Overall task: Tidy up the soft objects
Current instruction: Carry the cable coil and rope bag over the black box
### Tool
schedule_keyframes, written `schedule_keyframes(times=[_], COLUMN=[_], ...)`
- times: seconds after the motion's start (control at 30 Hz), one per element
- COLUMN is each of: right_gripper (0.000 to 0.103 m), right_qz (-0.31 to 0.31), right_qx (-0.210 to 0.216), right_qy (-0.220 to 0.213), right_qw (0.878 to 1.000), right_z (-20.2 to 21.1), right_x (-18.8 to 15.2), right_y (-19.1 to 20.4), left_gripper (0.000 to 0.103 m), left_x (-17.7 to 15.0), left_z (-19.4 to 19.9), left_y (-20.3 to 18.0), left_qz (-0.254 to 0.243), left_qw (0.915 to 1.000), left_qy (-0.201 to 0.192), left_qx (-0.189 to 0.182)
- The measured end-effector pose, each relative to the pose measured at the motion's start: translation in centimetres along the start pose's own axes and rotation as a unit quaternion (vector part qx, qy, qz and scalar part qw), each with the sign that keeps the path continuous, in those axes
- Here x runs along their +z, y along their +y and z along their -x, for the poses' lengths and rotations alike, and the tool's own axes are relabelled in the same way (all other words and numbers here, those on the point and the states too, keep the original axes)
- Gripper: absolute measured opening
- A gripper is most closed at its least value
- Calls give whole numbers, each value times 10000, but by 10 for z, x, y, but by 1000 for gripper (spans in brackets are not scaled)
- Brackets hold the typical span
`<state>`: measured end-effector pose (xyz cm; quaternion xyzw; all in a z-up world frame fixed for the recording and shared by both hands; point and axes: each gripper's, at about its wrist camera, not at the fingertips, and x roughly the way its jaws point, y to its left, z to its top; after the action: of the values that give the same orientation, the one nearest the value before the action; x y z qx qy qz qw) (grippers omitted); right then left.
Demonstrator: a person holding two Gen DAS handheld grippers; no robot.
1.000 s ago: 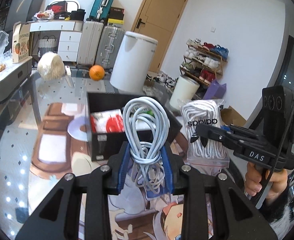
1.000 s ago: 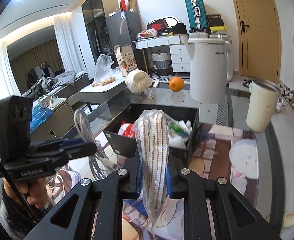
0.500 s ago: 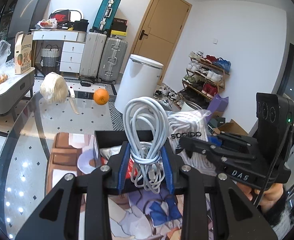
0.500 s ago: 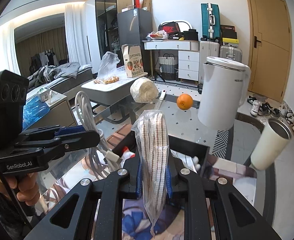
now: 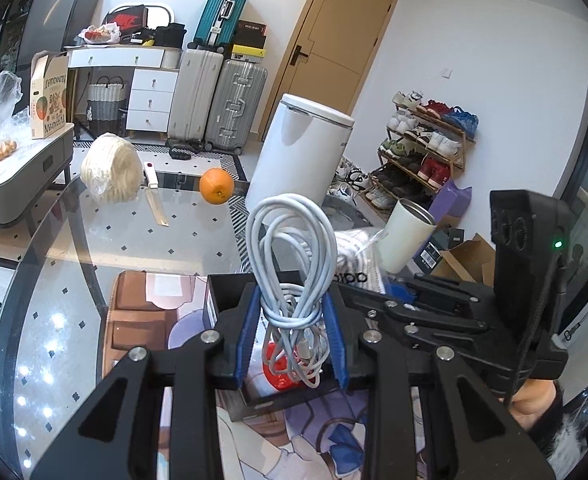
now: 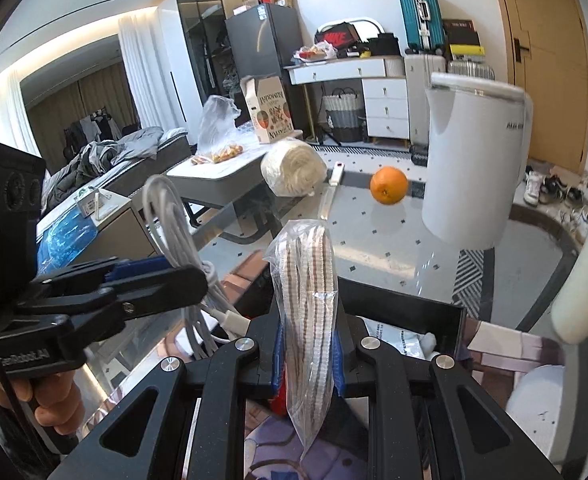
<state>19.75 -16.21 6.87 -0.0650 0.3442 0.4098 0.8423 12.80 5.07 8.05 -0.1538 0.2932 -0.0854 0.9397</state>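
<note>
In the left wrist view my left gripper (image 5: 294, 320) is shut on a coiled white cable (image 5: 294, 248), whose loops stand up above the blue pads. Beneath it lies an open black box (image 5: 230, 304) holding a red item and white packets. My right gripper (image 6: 307, 356) is shut on a clear bag of white laces (image 6: 305, 280), hanging over the same black box (image 6: 433, 312). From the right wrist view, the left gripper (image 6: 190, 284) and its cable (image 6: 170, 224) sit close on the left. The right gripper (image 5: 373, 296) enters the left wrist view from the right.
On the round glass table (image 5: 54, 240) stand a tall white appliance (image 5: 297, 160), an orange (image 5: 216, 186), a pale yarn bundle (image 5: 112, 174), a knife (image 5: 154, 196) and a white cup (image 5: 405, 240). A printed mat (image 5: 142, 320) lies under the box.
Both grippers have moved forward over the table with their loads, so the black box has slid from ahead of the fingers to beneath them. Neither grip has changed.
</note>
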Motion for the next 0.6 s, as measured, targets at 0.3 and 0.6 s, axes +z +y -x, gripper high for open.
schedule_keyframes(times=[0.3, 0.6], right_gripper=[18, 18], right_qz=[-492, -560], right_qx=[-8, 62], right_qy=[359, 458], right_qw=[9981, 9974], right_z=[-28, -20], right_x=[-9, -15], right_y=[-34, -42], left_gripper=[30, 30], left_x=[-1, -1], left_z=[-22, -42], left_y=[4, -8], left_qz=[-33, -201], left_qw=[9997, 9986], left_qy=[256, 490], left_qx=[-9, -54])
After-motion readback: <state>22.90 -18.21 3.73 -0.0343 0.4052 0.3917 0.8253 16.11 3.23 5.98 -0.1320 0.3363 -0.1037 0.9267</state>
